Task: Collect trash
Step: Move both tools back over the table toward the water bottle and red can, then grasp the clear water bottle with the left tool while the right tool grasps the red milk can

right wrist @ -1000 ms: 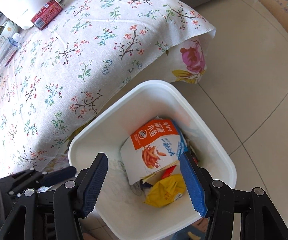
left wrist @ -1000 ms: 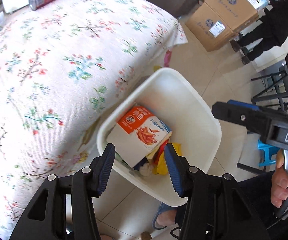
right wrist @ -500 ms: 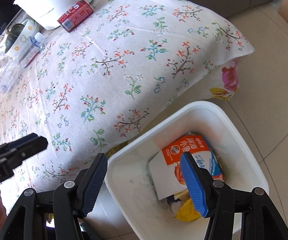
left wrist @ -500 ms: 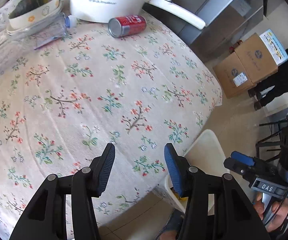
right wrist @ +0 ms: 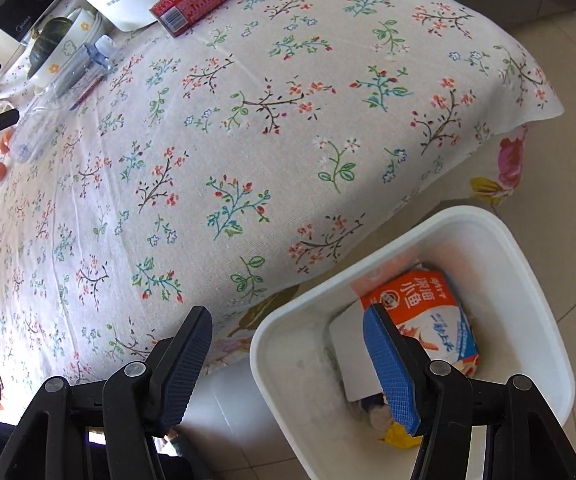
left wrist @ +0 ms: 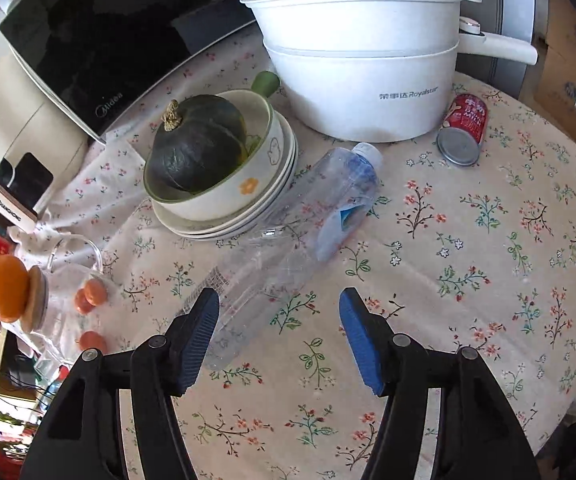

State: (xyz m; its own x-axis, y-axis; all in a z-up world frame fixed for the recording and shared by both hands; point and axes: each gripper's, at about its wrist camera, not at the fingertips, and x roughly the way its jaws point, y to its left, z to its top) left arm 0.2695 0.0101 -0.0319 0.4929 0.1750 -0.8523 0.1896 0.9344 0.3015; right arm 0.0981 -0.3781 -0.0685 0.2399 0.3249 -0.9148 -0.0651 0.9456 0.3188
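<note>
your left gripper (left wrist: pixel 279 334) hangs above the table (left wrist: pixel 468 280), pointing down at the clear bottle (left wrist: pixel 288 240), which lies on its side against the stacked dishes with its cap toward the white pot (left wrist: pixel 364 64). its jaws have just been opening and stand wide with nothing gripped; the bottle's base end shows just past the left pad, but no pad presses on it. that wide spread looks meant to straddle the bottle's body, which reads as your next pick.

your right gripper (right wrist: pixel 288 364) waits over the table's near edge and the white bin (right wrist: pixel 528 300), jaws apart and empty. the bin sits on the floor tight against the table's overhang, so things lifted off the cloth have a short way to go. inside it you can see one orange and white snack bag (right wrist: pixel 428 320) leaning on the wall, with something yellow below it; the rest is hidden by your pad.

count of likely trash left on the table: one bottle, one red can (left wrist: pixel 464 128) lying on its side beside the pot. not trash, by the look of them: one pot with lid, one squash (left wrist: pixel 196 144) in a bowl atop stacked plates, whose number i cannot tell, and several small oranges (left wrist: pixel 6 286) at the far left, at least four, some half hidden by a glass jug.

the bottle is light and round, so it may roll if you nudge it before closing.
</note>
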